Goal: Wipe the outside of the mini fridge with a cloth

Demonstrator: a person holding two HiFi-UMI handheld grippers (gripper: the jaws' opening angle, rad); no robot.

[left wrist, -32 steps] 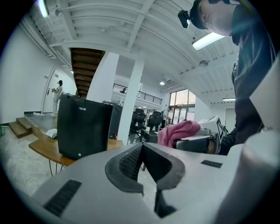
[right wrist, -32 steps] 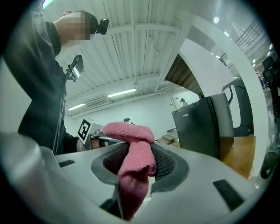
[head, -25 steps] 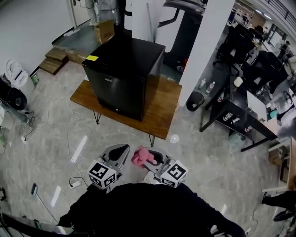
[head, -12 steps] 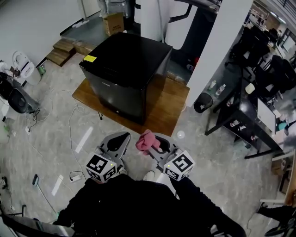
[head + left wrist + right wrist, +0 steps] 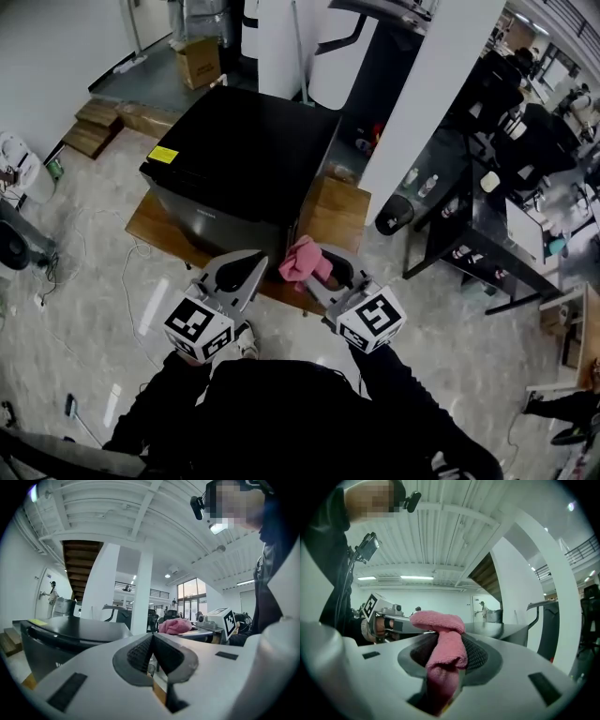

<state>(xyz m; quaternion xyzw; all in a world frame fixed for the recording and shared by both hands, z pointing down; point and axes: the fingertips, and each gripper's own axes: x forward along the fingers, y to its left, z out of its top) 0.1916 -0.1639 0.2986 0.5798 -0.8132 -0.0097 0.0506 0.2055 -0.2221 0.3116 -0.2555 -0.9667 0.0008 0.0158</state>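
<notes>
Closest to the person's dark sleeves, the left gripper (image 5: 246, 272) has its jaws pressed together with nothing between them, while the right gripper (image 5: 323, 274) just beside it is clenched on a pink cloth (image 5: 302, 260), whose bunched top flops over above the jaws. Both grippers hang over the near edge of a low wooden table (image 5: 342, 214), the cloth apart from the fridge. Beyond them a black mini fridge (image 5: 244, 155) stands on that table, leaving its right end bare; a yellow sticker (image 5: 162, 155) sits at the top's left corner. Farther back rise a white column (image 5: 412, 103) and a cardboard box (image 5: 197, 61).
</notes>
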